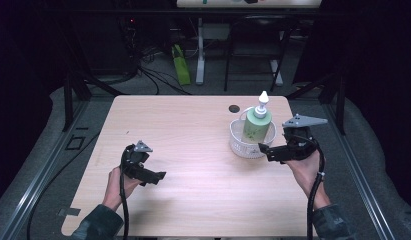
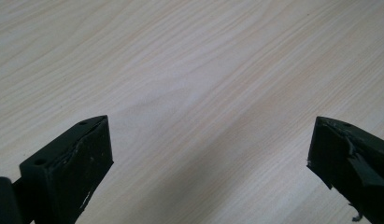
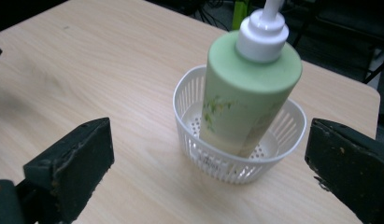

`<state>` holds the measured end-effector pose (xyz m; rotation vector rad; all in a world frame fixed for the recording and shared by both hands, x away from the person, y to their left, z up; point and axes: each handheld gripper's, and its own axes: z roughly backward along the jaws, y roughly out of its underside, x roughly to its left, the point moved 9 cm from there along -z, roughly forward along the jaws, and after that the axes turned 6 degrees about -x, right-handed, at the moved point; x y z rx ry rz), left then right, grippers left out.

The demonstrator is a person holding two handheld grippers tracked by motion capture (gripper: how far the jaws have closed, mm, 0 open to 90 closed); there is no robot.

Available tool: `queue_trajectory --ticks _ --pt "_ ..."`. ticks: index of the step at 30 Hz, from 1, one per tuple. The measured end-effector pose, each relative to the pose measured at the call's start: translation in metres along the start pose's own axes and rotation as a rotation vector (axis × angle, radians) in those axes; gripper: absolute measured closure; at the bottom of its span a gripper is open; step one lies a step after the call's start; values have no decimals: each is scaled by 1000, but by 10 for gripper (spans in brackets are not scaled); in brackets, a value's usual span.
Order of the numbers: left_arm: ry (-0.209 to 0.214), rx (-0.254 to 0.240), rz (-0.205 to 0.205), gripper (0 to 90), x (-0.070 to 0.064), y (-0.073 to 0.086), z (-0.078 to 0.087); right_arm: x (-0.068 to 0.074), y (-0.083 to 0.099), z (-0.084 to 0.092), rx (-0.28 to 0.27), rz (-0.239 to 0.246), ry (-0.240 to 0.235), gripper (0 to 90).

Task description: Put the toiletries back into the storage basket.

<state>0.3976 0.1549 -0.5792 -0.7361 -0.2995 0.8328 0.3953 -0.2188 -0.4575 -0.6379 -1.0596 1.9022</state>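
A green pump bottle (image 3: 248,93) stands tilted in a white basket (image 3: 189,135) near the desk's (image 1: 193,130) far right corner. The right gripper (image 1: 265,150), jaws wide apart, holds nothing beside the basket. The left gripper (image 1: 160,176) is open too.

High view: above table (image 1: 193,150), facing forward-down. Right gripper view: close on basket (image 3: 236,163), shared with high view.

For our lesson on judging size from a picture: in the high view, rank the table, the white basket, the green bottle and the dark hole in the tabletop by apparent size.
1. Table
2. White basket
3. Green bottle, close to the basket in apparent size, so these two are unsure
4. Dark hole
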Motion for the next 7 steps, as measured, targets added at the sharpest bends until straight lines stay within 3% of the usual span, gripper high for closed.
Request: queue_trajectory --ticks 4,7 --pt "-7 2 -3 0 0 0 -1 2 9 3 5 -4 -7 0" --pt "-4 5 5 0 0 1 -1 0 26 4 13 25 30 0"
